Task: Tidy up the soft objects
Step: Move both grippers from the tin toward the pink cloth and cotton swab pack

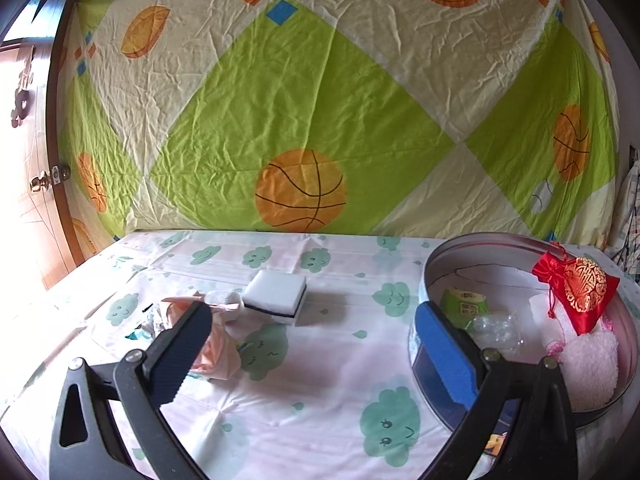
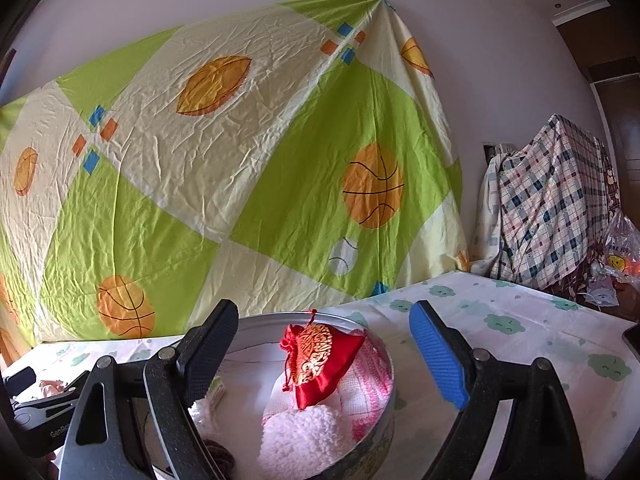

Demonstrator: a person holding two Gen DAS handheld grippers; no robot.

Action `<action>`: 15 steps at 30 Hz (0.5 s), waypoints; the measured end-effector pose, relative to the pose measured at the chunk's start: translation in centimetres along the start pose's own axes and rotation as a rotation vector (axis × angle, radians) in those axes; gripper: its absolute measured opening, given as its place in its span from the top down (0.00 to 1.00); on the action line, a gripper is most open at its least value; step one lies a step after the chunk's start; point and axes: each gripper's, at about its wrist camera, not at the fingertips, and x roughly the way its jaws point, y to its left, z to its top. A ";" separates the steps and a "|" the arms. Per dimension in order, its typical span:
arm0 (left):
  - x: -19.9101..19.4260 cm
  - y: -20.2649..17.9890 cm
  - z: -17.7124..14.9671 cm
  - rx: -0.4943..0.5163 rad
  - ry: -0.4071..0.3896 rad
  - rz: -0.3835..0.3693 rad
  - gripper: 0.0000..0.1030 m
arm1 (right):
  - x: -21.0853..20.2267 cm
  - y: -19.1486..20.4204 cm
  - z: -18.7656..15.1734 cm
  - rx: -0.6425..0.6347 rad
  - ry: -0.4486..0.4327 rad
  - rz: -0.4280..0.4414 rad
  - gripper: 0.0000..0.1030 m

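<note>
A round metal tin (image 1: pixel 444 252) sits at the right of the bed. In it lie a red and gold drawstring pouch (image 1: pixel 580 292), a fluffy pink cloth (image 1: pixel 588 364), a green packet (image 1: pixel 466 300) and clear plastic (image 1: pixel 496 328). A white sponge (image 1: pixel 276 294) and a crumpled peach cloth (image 1: pixel 216 348) lie on the sheet to the left. My left gripper (image 1: pixel 316 356) is open and empty, its left finger over the peach cloth. My right gripper (image 2: pixel 324 356) is open and empty above the tin (image 2: pixel 384 356), with the pouch (image 2: pixel 320 356) and pink cloth (image 2: pixel 300 436) between its fingers.
A cloud-print sheet (image 1: pixel 320 400) covers the bed. A green and cream basketball sheet (image 1: pixel 320 100) hangs behind it. A wooden door (image 1: pixel 28 160) stands at the left. A plaid-covered pile (image 2: pixel 552 200) and plastic bags (image 2: pixel 616 256) stand at the far right.
</note>
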 end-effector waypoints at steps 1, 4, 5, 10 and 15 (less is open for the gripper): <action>0.1 0.4 0.0 0.000 -0.002 0.007 0.00 | -0.1 0.4 -0.1 0.000 0.004 0.009 0.13; 0.4 1.8 0.1 -0.005 -0.004 0.030 0.00 | -0.3 2.1 -0.5 -0.010 0.019 0.042 0.13; 0.5 2.4 0.1 -0.010 -0.004 0.035 0.00 | -0.4 2.7 -0.7 -0.014 0.022 0.051 0.13; 1.2 4.9 0.2 -0.038 0.007 0.055 0.00 | -0.7 6.1 -1.3 -0.043 0.040 0.110 0.13; 1.7 7.1 0.3 -0.049 0.008 0.083 0.00 | -0.9 9.1 -2.0 -0.057 0.062 0.164 0.13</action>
